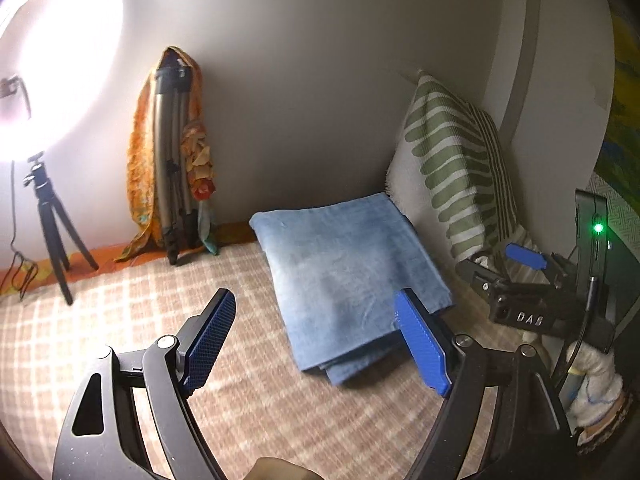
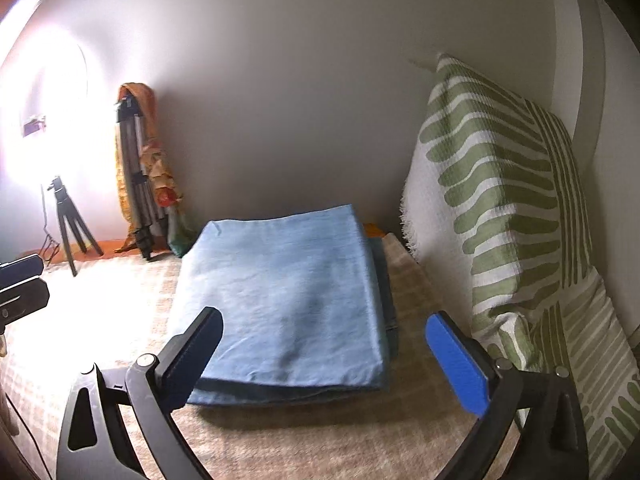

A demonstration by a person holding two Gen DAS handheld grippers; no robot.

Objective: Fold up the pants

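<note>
The light blue pants lie folded into a flat rectangle on the checked beige bed cover, near the green-and-white pillow. My left gripper hovers above the folded stack's near left part, jaws wide apart with nothing between the blue pads. In the right wrist view the same pants lie just beyond my right gripper, which is open and empty over the near edge of the stack. The pads touch no cloth.
A leaf-patterned pillow leans on the wall right of the pants. A folded tripod draped in orange cloth stands in the far corner. A small tripod with a bright ring light and its cable is at far left.
</note>
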